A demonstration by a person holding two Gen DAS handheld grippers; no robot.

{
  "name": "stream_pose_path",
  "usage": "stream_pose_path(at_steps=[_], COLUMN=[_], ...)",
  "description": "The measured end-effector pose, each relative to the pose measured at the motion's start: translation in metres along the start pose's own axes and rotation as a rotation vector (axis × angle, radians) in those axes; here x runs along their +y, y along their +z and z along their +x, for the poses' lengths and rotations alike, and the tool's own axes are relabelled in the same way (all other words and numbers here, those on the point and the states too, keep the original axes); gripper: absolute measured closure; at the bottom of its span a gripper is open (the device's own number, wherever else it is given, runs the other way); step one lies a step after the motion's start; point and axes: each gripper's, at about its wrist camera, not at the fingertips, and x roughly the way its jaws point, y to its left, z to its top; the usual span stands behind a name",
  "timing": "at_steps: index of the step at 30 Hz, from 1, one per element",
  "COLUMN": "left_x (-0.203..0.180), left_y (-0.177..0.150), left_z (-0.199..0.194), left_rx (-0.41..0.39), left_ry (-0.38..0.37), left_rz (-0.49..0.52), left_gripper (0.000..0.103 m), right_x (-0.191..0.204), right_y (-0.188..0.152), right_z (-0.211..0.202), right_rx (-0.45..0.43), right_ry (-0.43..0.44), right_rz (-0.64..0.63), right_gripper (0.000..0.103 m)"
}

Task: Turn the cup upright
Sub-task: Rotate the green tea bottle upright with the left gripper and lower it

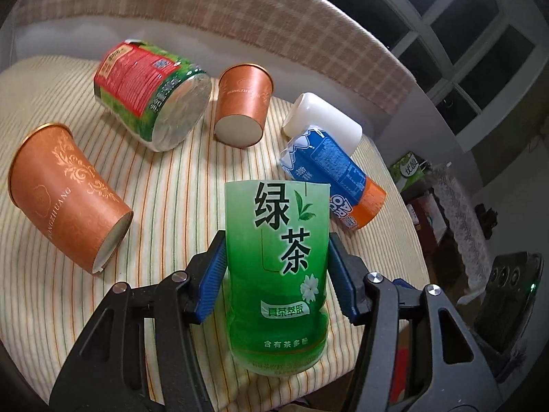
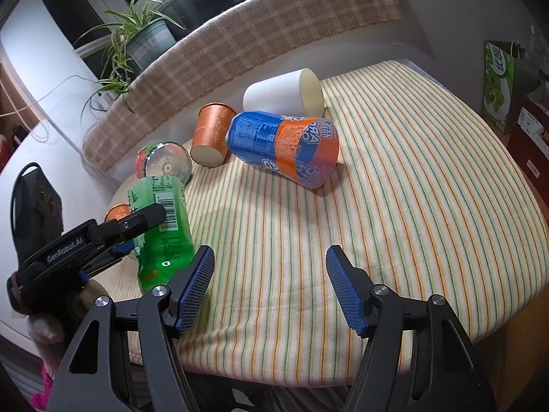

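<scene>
My left gripper [image 1: 277, 267] is shut on a green tea cup [image 1: 277, 274], made from a cut bottle, and holds it upright at the near edge of the striped tablecloth [image 1: 164, 199]. The same cup [image 2: 164, 230] shows in the right wrist view at the left, with the left gripper's fingers [image 2: 147, 218] around it. My right gripper [image 2: 269, 281] is open and empty above the cloth [image 2: 394, 206]. A blue and orange cup [image 1: 338, 176] [image 2: 284, 146] lies on its side. A white cup [image 1: 324, 122] [image 2: 284, 91] lies behind it.
Two orange paper cups [image 1: 65, 195] [image 1: 243, 103] lie on their sides, one also in the right wrist view [image 2: 211, 134]. A red and green cut bottle [image 1: 151, 92] [image 2: 164, 164] lies on its side. A plaid cushion [image 1: 240, 17] runs behind. A potted plant [image 2: 144, 37] stands beyond.
</scene>
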Motion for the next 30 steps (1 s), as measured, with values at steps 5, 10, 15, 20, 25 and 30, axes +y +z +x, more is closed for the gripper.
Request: stream_pose_path(at_steps=[5, 10, 15, 20, 25, 30], left_x=[-0.004, -0.007, -0.01, -0.022, -0.03, -0.035], left_y=[0.001, 0.008, 0.011, 0.0, -0.01, -0.017], left_z=[-0.003, -0.005, -0.002, -0.003, -0.006, -0.01], left_rx=[-0.032, -0.103, -0.149, -0.169, -0.172, -0.168], left_ry=[0.013, 0.038, 0.083, 0.111, 0.124, 0.132], left_rz=[0.028, 0.074, 0.124, 0.196, 0.24, 0.272], left_gripper=[0.046, 0.046, 0.046, 0.046, 0.046, 0.046], right_x=[0.002, 0.001, -0.001, -0.003, -0.002, -0.001], right_y=[-0.001, -0.001, -0.001, -0.001, -0.001, -0.001], right_z=[-0.001, -0.002, -0.003, -0.002, 0.0, 0.0], right_rx=[0.0, -0.002, -0.002, 0.001, 0.004, 0.007], right_ry=[0.001, -0.004, -0.008, -0.012, -0.007, -0.007], right_rz=[-0.002, 0.002, 0.004, 0.013, 0.015, 0.012], right_gripper=[0.036, 0.036, 0.036, 0.036, 0.036, 0.036])
